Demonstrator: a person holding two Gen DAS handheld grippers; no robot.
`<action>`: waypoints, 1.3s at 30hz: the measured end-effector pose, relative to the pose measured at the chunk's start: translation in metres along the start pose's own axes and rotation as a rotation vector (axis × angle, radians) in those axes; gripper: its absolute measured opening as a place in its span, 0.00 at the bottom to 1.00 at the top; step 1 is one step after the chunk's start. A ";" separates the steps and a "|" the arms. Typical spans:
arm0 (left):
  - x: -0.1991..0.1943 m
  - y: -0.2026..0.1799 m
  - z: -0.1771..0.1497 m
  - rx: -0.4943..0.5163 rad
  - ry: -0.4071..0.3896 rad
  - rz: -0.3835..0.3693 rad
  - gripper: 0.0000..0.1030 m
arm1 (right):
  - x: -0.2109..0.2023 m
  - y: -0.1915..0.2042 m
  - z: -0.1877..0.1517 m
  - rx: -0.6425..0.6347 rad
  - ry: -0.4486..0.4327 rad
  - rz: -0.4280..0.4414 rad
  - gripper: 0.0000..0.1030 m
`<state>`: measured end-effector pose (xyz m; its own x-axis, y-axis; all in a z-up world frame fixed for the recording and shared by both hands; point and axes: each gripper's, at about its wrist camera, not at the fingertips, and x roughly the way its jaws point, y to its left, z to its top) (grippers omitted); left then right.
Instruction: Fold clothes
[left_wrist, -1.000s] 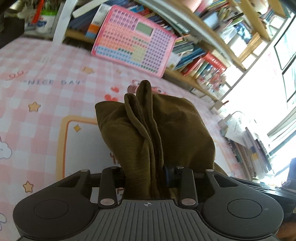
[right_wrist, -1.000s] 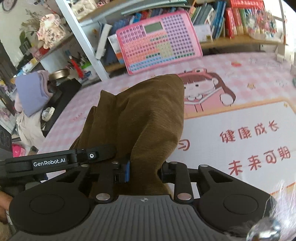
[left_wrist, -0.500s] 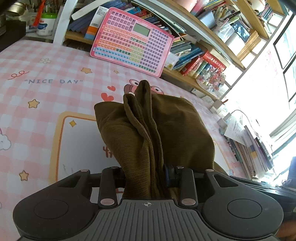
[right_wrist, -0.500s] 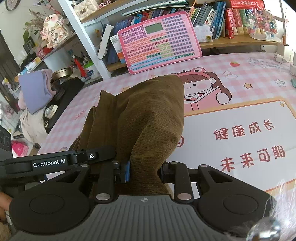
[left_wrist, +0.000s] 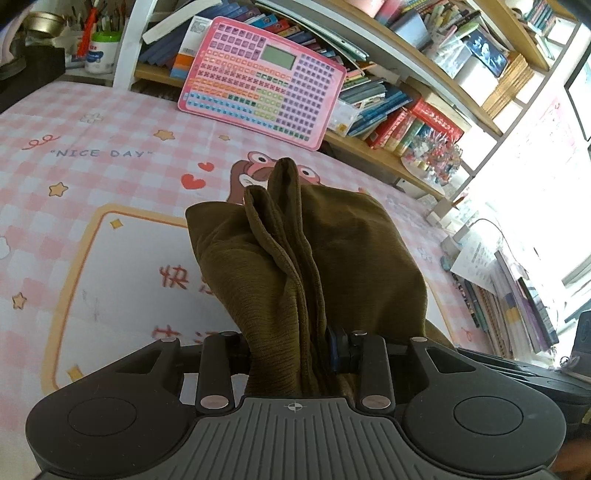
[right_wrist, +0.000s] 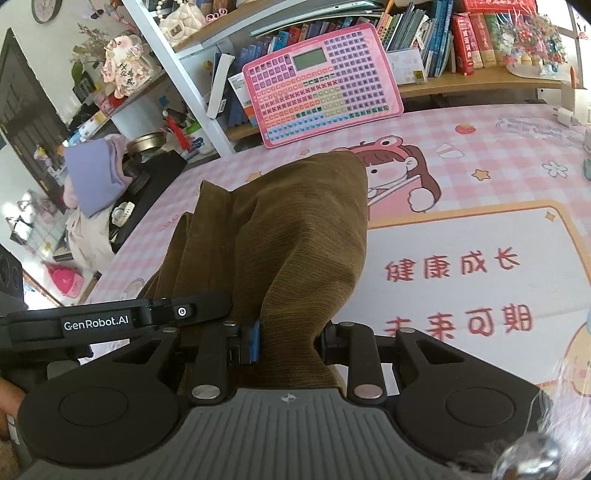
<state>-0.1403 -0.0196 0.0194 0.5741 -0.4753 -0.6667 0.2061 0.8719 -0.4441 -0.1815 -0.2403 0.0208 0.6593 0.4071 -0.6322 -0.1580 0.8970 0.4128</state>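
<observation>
An olive-brown ribbed garment (left_wrist: 306, 258) is bunched in folds between both grippers, held above a pink checked cartoon mat (left_wrist: 92, 155). My left gripper (left_wrist: 291, 350) is shut on the garment's gathered edge. In the right wrist view the same garment (right_wrist: 295, 240) hangs forward from my right gripper (right_wrist: 291, 343), which is shut on another part of its edge. The left gripper's black body (right_wrist: 110, 321) shows just left of the right one. The fingertips of both are hidden by cloth.
A pink keyboard toy (left_wrist: 262, 77) leans against the bookshelf (left_wrist: 406, 122) behind the mat. Stacked books (left_wrist: 517, 295) lie at the right edge. A black stand with a purple cloth (right_wrist: 96, 177) stands off the mat's left side.
Both grippers have lifted and drawn back with the garment, so more of the mat shows below. Their hold on the cloth is unchanged.
</observation>
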 end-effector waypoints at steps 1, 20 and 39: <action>0.001 -0.005 -0.002 0.002 0.004 0.002 0.31 | -0.004 -0.004 -0.001 0.001 0.000 0.002 0.25; 0.014 -0.077 0.014 0.102 -0.007 -0.044 0.31 | -0.060 -0.052 0.015 0.028 -0.108 -0.019 0.25; 0.031 0.008 0.127 0.091 -0.071 -0.095 0.31 | 0.025 0.016 0.114 -0.062 -0.176 -0.020 0.25</action>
<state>-0.0205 -0.0121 0.0710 0.6024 -0.5497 -0.5787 0.3318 0.8319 -0.4449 -0.0833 -0.2351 0.0863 0.7802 0.3575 -0.5132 -0.1851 0.9158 0.3565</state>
